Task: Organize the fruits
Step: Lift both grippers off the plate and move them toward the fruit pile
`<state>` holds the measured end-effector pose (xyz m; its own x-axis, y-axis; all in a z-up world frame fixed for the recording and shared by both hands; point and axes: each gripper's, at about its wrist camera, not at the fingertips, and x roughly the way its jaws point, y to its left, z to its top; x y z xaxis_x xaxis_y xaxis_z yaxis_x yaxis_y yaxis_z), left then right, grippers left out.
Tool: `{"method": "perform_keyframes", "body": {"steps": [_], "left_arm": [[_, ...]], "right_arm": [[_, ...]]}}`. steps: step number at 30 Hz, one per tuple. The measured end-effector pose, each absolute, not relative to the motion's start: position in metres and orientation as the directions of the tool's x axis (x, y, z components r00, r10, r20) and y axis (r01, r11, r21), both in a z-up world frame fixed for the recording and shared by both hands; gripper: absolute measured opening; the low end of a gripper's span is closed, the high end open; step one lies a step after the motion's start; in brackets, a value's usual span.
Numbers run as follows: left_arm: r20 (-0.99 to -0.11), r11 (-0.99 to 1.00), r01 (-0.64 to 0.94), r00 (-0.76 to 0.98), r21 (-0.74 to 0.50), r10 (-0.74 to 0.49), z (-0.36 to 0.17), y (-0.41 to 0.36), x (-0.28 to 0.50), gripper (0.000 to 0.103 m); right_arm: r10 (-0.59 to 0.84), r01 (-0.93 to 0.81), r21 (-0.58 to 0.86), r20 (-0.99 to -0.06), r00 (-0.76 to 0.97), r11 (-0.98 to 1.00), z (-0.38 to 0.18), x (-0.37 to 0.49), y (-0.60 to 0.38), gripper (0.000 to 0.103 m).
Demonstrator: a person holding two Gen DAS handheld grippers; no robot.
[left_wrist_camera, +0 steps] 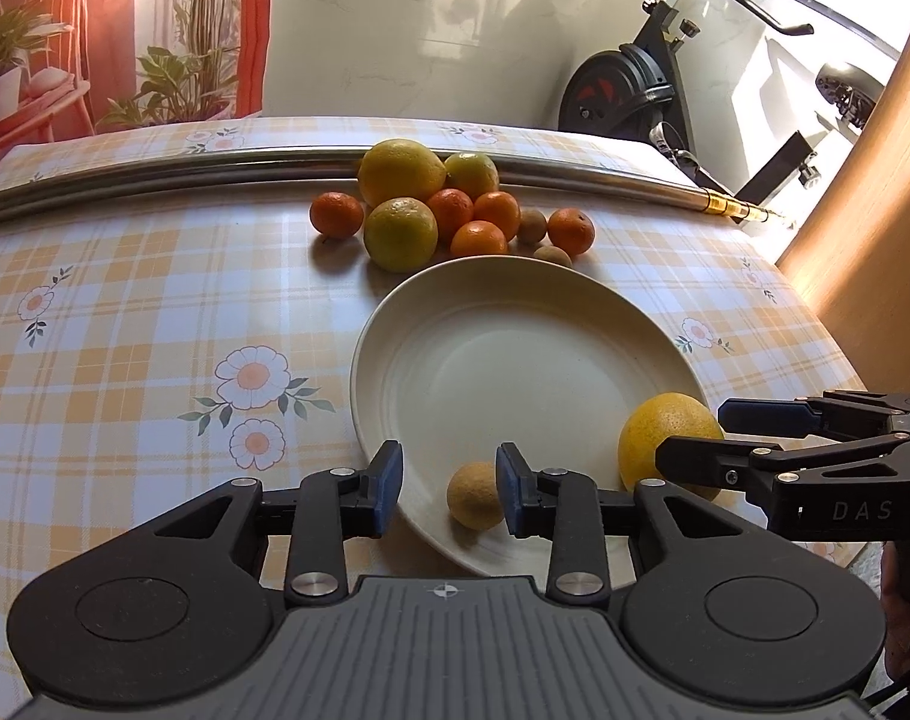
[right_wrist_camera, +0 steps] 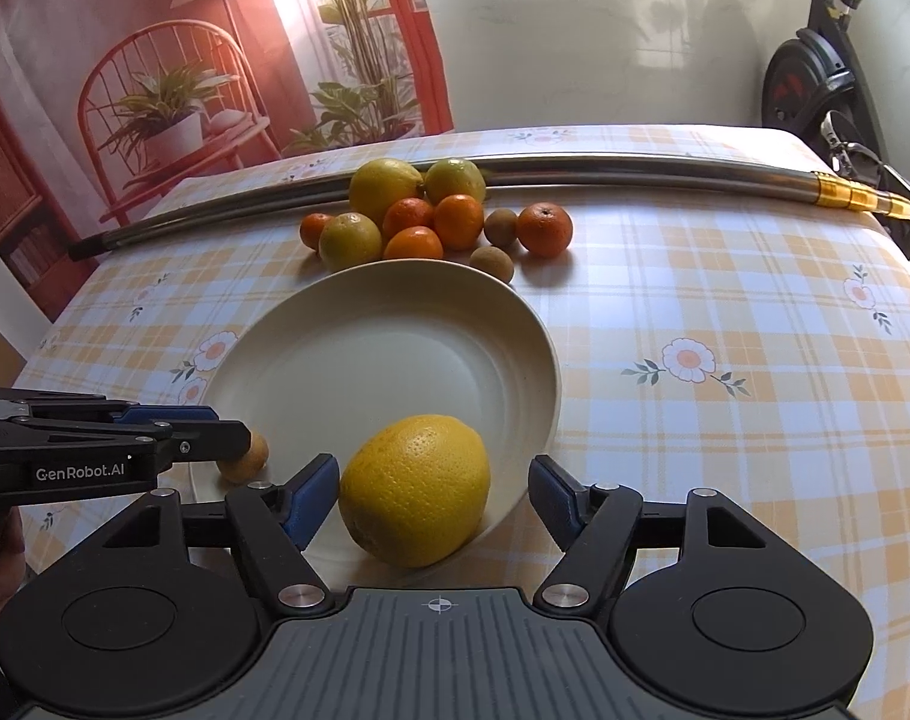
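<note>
A cream plate (left_wrist_camera: 365, 372) (right_wrist_camera: 551, 372) lies on the checked tablecloth. On its near rim sits a small brown fruit (left_wrist_camera: 473, 495) (right_wrist_camera: 248, 462), between the jaws of my left gripper (left_wrist_camera: 449, 489) (right_wrist_camera: 230, 425). It lies by the right pad, with a gap to the left one, so this gripper is open. A big yellow citrus (right_wrist_camera: 416, 489) (left_wrist_camera: 665, 438) rests on the plate's other near edge, between the jaws of my right gripper (right_wrist_camera: 434, 495) (left_wrist_camera: 692, 432), also open. Its right pad stands well clear of the peel.
Beyond the plate is a pile of fruit (left_wrist_camera: 431, 204) (right_wrist_camera: 407, 210): oranges, yellow-green citrus and small brown fruits. Behind it a long metal tube (left_wrist_camera: 155, 171) (right_wrist_camera: 635, 171) lies across the table. An exercise bike (left_wrist_camera: 629, 90) stands past the table's far right corner.
</note>
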<state>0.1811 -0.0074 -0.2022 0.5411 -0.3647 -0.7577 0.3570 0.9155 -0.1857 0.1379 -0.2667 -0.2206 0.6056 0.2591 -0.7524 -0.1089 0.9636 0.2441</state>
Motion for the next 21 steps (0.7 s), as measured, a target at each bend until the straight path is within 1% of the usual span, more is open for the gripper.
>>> {"method": "perform_keyframes", "body": {"steps": [1, 3, 4, 6, 8, 9, 10, 14, 18, 19, 20, 21], "left_arm": [[-0.751, 0.918, 0.352, 0.552, -0.185, -0.363, -0.200, -0.006, 0.180, 0.047], [-0.738, 0.922, 0.341, 0.573, -0.181, -0.357, -0.194, -0.003, 0.180, 0.050], [-0.731, 0.925, 0.336, 0.584, -0.179, -0.354, -0.191, -0.001, 0.180, 0.050], [-0.713, 0.928, 0.328, 0.607, -0.176, -0.350, -0.181, 0.003, 0.181, 0.050], [-0.693, 0.932, 0.323, 0.634, -0.166, -0.344, -0.171, 0.006, 0.183, 0.051], [-0.677, 0.935, 0.319, 0.655, -0.156, -0.336, -0.162, 0.009, 0.185, 0.053], [-0.666, 0.937, 0.315, 0.668, -0.151, -0.332, -0.156, 0.011, 0.185, 0.057], [-0.613, 0.946, 0.302, 0.727, -0.118, -0.309, -0.126, 0.021, 0.189, 0.066], [-0.559, 0.959, 0.275, 0.786, -0.068, -0.265, -0.095, 0.032, 0.194, 0.075], [-0.545, 0.962, 0.264, 0.799, -0.062, -0.254, -0.090, 0.035, 0.194, 0.082], [-0.536, 0.965, 0.253, 0.808, -0.062, -0.246, -0.086, 0.038, 0.195, 0.086], [-0.523, 0.970, 0.232, 0.820, -0.068, -0.233, -0.081, 0.042, 0.197, 0.092]], "right_arm": [[0.257, -0.107, 0.244, -0.751, 0.608, 0.964, -0.220, 0.138, -0.267, 0.066], [0.266, -0.099, 0.262, -0.745, 0.612, 0.960, -0.218, 0.138, -0.269, 0.068], [0.283, -0.100, 0.283, -0.737, 0.614, 0.954, -0.216, 0.138, -0.271, 0.074], [0.303, -0.101, 0.311, -0.720, 0.624, 0.945, -0.212, 0.136, -0.275, 0.082], [0.306, -0.106, 0.314, -0.705, 0.640, 0.943, -0.205, 0.136, -0.278, 0.082], [0.304, -0.109, 0.311, -0.696, 0.650, 0.944, -0.201, 0.135, -0.280, 0.083], [0.300, -0.110, 0.307, -0.686, 0.662, 0.945, -0.197, 0.135, -0.282, 0.084], [0.259, -0.097, 0.278, -0.639, 0.724, 0.956, -0.172, 0.143, -0.295, 0.086], [0.224, -0.084, 0.262, -0.565, 0.794, 0.961, -0.143, 0.157, -0.313, 0.093], [0.217, -0.095, 0.242, -0.549, 0.807, 0.966, -0.137, 0.158, -0.314, 0.093], [0.214, -0.118, 0.211, -0.527, 0.822, 0.970, -0.131, 0.160, -0.314, 0.093], [0.204, -0.140, 0.163, -0.498, 0.843, 0.977, -0.123, 0.161, -0.314, 0.094]]}}
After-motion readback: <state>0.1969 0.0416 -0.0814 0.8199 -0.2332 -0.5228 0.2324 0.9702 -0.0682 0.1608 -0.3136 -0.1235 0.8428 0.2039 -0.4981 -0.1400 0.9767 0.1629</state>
